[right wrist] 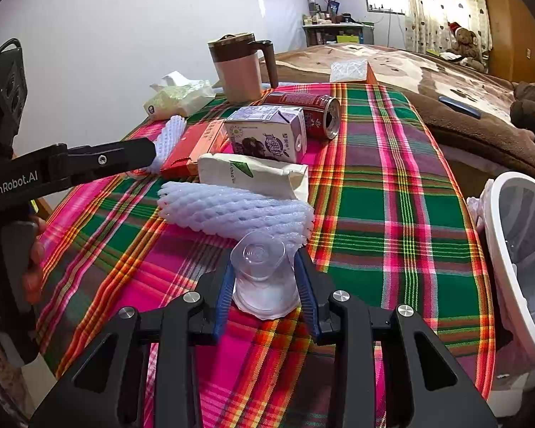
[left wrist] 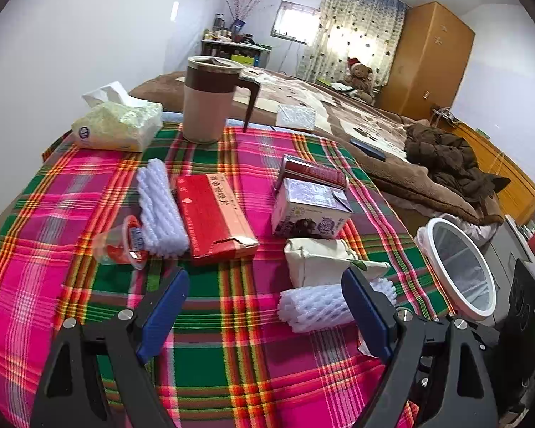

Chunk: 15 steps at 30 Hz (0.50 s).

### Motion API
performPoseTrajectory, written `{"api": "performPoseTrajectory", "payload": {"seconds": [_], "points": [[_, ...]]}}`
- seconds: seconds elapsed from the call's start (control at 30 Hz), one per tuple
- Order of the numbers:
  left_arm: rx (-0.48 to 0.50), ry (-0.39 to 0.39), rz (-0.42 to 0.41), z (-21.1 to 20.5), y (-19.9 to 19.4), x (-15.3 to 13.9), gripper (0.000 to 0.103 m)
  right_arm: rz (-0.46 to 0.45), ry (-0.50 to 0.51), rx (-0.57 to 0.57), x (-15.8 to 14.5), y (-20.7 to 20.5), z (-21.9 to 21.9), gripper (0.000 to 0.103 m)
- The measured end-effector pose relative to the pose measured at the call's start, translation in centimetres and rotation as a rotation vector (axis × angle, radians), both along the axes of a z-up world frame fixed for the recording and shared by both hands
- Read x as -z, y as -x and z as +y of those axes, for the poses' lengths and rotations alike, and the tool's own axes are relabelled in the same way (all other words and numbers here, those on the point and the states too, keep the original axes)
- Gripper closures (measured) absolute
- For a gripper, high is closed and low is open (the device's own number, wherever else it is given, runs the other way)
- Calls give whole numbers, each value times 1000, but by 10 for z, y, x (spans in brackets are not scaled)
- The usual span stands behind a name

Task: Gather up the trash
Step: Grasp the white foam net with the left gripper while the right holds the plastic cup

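Right tongs [right wrist: 265, 281] pinching clear plastic cup [right wrist: 262, 278], base pointing forward, long axis along the fingers, left tongs [left wrist: 264, 306] spread

home bedroom | bed [left wrist: 339, 114] | wardrobe [left wrist: 428, 60] | curtain [left wrist: 353, 25]

White walls [left wrist: 71, 35], curtained window [left wrist: 356, 28], wooden wardrobe [left wrist: 428, 60], brown-blanketed bed [left wrist: 339, 114].
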<state>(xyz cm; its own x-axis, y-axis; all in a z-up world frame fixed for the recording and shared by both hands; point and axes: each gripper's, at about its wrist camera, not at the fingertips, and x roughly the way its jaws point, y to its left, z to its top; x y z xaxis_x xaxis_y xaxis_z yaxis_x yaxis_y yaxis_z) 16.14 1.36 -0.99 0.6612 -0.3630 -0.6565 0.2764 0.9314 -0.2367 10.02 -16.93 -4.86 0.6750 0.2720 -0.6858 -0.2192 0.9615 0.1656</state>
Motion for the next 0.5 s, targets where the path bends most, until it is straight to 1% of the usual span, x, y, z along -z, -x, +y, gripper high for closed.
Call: {"api": "performPoseTrajectory", "payload": {"seconds": [0.07,0.17,0.23,0.33,0.5], "points": [[33,3,-1,-5,-1,1,14,-1,17,22,-1,1,-3,68],[81,-9,-1,-14,-2,3,14,2,17,60,-1,1,-13,68],[129,-15,8,-23,-2,4,14,5,24,96,-1,1,-21,68],[231,1,35,-40,1,10,14,0,24,145,-5,4,-35,68],[313,-39,51,-64,7,16,14,-6,23,205,-8,8,-55,68]]}}
